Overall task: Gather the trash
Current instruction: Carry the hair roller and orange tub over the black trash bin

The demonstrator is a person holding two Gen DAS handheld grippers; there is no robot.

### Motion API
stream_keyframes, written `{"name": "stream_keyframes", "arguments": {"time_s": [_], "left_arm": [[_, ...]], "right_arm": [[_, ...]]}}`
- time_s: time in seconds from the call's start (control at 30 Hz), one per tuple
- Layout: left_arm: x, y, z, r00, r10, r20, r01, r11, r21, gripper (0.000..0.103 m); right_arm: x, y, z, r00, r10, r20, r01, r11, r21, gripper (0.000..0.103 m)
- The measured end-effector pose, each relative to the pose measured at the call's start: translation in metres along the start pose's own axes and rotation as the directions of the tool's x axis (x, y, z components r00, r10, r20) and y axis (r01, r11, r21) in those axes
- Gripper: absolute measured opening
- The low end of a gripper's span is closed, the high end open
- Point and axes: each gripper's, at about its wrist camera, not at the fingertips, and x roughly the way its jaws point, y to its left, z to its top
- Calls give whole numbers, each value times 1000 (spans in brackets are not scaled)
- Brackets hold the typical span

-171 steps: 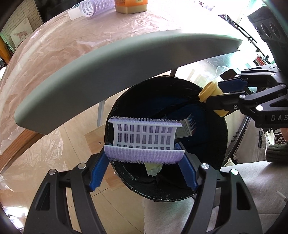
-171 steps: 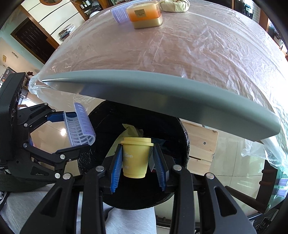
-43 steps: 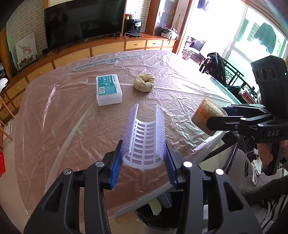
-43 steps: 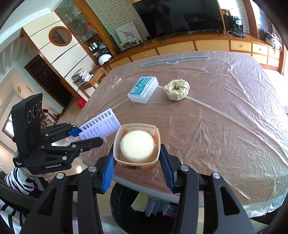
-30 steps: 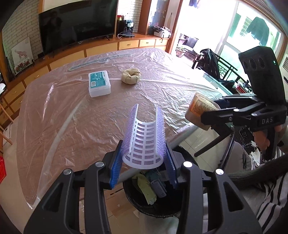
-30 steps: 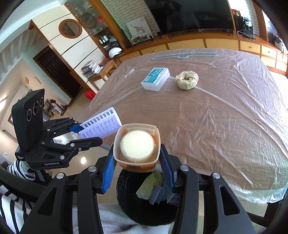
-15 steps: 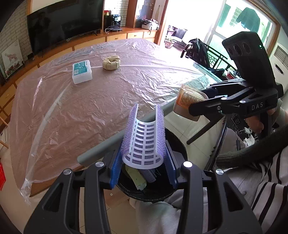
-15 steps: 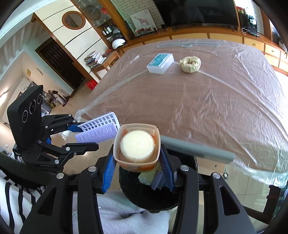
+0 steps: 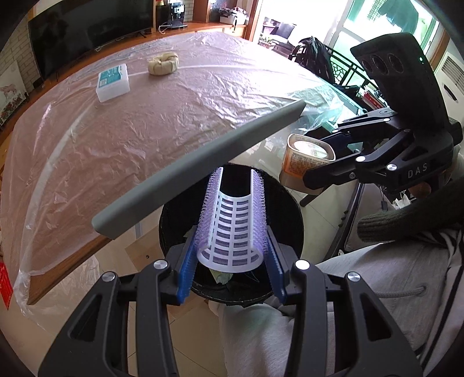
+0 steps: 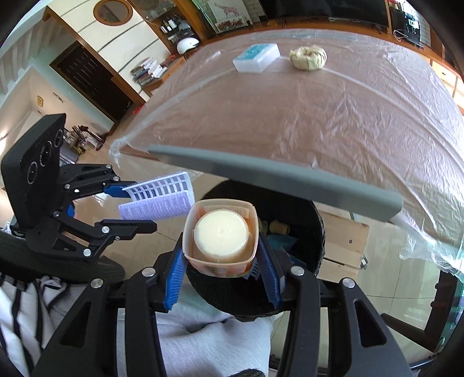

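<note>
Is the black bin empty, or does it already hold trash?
Already holds trash. Inside the black bin, crumpled yellowish and blue scraps show beside the orange tub; how full it is cannot be told.

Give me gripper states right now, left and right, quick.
Left gripper: closed on the purple-bristled hair roller, above the black trash bin.
Right gripper: closed on the orange plastic tub, over the bin too.

Plastic-covered table [image 9: 162, 121], television [image 9: 87, 26]
</note>
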Motion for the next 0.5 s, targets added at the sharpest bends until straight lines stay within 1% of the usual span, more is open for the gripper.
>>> {"name": "stream_keyframes", "arguments": {"time_s": [0.27,0.4,0.5], "left_arm": [[22,-1,-8,998,7,-59,-7,1000,3,44],[34,3,-9,997,11,-83,-12,1000,-10,44],[43,6,-10,995,13,-97,-15,1000,-19,44]], "right_arm": [[25,-8,-8,998,-33,-43,34,999,10,45],[37,-9,-8,996,-65,-59,66,998,5,45],[45,-11,-7,995,-74,-73,75,997,2,45]]}}
